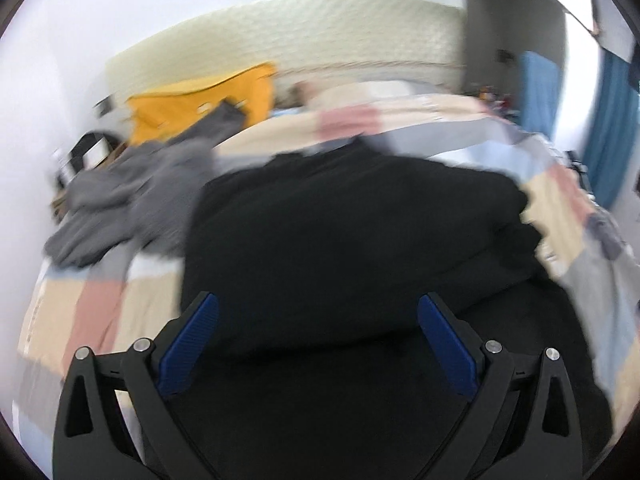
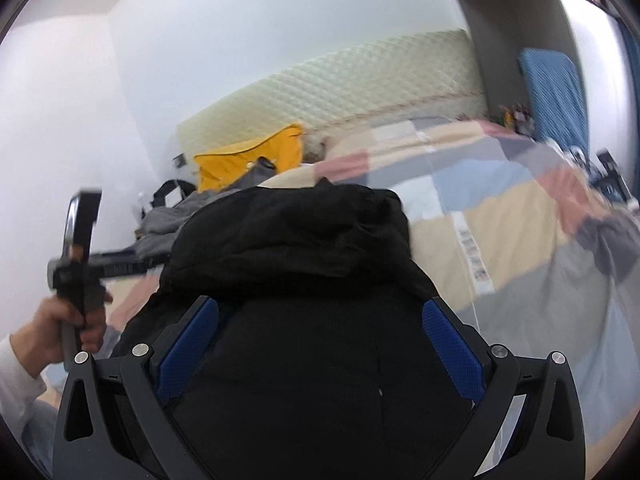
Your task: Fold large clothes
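holding our left gripper (image 1: 318, 306) and right gripper (image 2: 320, 308) spread wide, empty, above one black garment (image 1: 352, 232); one grey garment (image 1: 132, 196) beside its left edge.

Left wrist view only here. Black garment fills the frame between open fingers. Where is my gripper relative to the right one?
Observer: The right wrist view shows the left gripper off to its left, held up in the person's left hand beside the black garment.
Operator: Holding any cloth?
Observer: Its tips are hidden there, but no cloth hangs from it. The right gripper is open over the garment too.
Operator: Anything on the bed I can't read in the blur?
Observer: A strip with small printed marks runs down the patchwork bedspread, right of the garment.
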`<state>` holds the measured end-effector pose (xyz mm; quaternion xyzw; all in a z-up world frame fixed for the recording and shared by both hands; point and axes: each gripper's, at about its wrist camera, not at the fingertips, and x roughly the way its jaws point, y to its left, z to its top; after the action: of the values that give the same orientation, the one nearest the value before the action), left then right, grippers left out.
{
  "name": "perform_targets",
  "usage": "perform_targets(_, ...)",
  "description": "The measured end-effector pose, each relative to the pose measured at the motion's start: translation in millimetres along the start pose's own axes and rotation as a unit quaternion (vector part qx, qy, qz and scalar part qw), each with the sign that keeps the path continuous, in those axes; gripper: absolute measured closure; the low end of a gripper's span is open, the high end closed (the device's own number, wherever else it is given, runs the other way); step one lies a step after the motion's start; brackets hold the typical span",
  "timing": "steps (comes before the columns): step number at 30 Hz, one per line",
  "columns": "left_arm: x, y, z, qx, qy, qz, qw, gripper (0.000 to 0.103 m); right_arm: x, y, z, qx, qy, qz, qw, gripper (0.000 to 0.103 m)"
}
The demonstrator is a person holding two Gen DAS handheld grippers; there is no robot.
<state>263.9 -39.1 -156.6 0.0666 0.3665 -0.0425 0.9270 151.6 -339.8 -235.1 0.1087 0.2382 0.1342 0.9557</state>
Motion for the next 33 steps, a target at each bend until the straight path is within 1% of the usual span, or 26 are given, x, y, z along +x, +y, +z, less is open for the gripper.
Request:
perform_targets(1,2.9,15.4,-12.5,-0.007,0.006,0.016,0.9998,0.003,4.2,3.3,3.4,-0.011,0.002,-0.003,1.000,0.000)
perform_targets(3,8.7,37.1,-32.9,-0.021,0.017,0.022,0.9994,0.003,20.7,4.4,12.2,-0.026,0.015,-0.014,0.999,0.000)
perform_targets(5,19.5,58.2,-51.2,-0.044,0.037,0.024,0.9980,0.003,38.3,-1.4,20.0,-0.021,0.026,-0.015,0.999,0.000)
perform_targets(6,25.4,65.9,-57.0,-0.054,0.047,0.025,0.9971,0.003,53.1,-8.0,25.3,-0.008,0.038,-0.011,0.999,0.000)
perform_targets(9,42.1,81.5,-66.8,-0.072,0.065,0.024,0.9950,0.003,87.1,-23.2,35.5,0.017,0.060,-0.005,0.998,0.000)
perform_targets(11,55.4,84.8,-68.3,-0.079,0.070,0.024,0.9941,0.003,99.9,-25.2,40.7,0.000,0.062,-0.021,0.998,0.000)
perform_targets(12,60.0,85.6,-69.5,-0.086,0.066,0.026,0.9938,0.003,109.2,-26.1,43.6,-0.017,0.062,-0.036,0.997,0.000)
perform_targets(13,63.2,88.7,-71.3,-0.098,0.059,0.032,0.9930,0.003,117.8,-28.8,46.0,-0.023,0.062,-0.042,0.997,0.000)
perform_targets(14,67.9,93.3,-72.7,-0.113,0.057,0.036,0.9912,0.003,125.2,-32.6,46.5,-0.018,0.062,-0.040,0.997,0.000)
perform_targets(16,76.1,104.7,-78.4,-0.141,0.058,0.028,0.9879,0.003,140.7,-40.6,46.8,0.000,0.070,-0.034,0.997,0.000)
perform_targets(17,82.7,107.1,-78.3,-0.146,0.065,0.027,0.9867,0.003,148.0,-43.1,46.5,0.002,0.074,-0.034,0.997,0.000)
perform_targets(19,96.3,107.9,-74.5,-0.135,0.075,0.040,0.9872,0.003,163.2,-43.5,44.6,-0.013,0.078,-0.042,0.996,0.000)
perform_targets(20,100.0,105.8,-71.8,-0.123,0.074,0.051,0.9884,0.003,170.3,-42.0,44.1,-0.026,0.083,-0.050,0.995,0.001)
perform_targets(21,103.1,102.2,-68.3,-0.103,0.064,0.065,0.9905,0.003,180.7,-41.1,42.9,-0.043,0.091,-0.063,0.993,0.001)
perform_targets(23,101.4,99.0,-64.2,-0.080,0.032,0.088,0.9924,0.003,198.3,-42.2,40.1,-0.055,0.102,-0.070,0.991,0.009)
perform_targets(24,98.0,100.2,-62.8,-0.075,0.008,0.104,0.9917,0.003,207.5,-43.2,37.6,-0.053,0.109,-0.061,0.991,0.018)
perform_targets(25,96.0,102.5,-61.3,-0.077,-0.003,0.107,0.9913,0.003,213.3,-42.6,35.8,-0.050,0.112,-0.047,0.991,0.028)
perform_targets(26,92.9,107.7,-60.5,-0.086,-0.019,0.105,0.9905,0.002,214.9,-39.4,35.6,-0.054,0.104,-0.037,0.992,0.031)
perform_targets(28,91.0,119.4,-58.9,-0.111,-0.031,0.101,0.9882,0.002,210.0,-28.5,37.4,-0.070,0.079,-0.023,0.994,0.050)
perform_targets(29,90.2,123.3,-57.8,-0.117,-0.035,0.105,0.9869,0.003,207.2,-22.9,40.7,-0.076,0.065,-0.011,0.995,0.056)
perform_targets(30,88.3,127.4,-56.5,-0.123,-0.044,0.113,0.9850,0.003,203.4,-15.9,45.6,-0.077,0.053,0.003,0.996,0.068)
perform_targets(31,85.1,134.0,-54.4,-0.132,-0.057,0.124,0.9818,0.003,200.2,-10.6,51.1,-0.075,0.043,0.011,0.996,0.077)
perform_targets(33,84.7,148.2,-52.0,-0.154,-0.062,0.122,0.9786,0.003,195.9,3.4,63.6,-0.086,0.026,0.005,0.996,0.082)
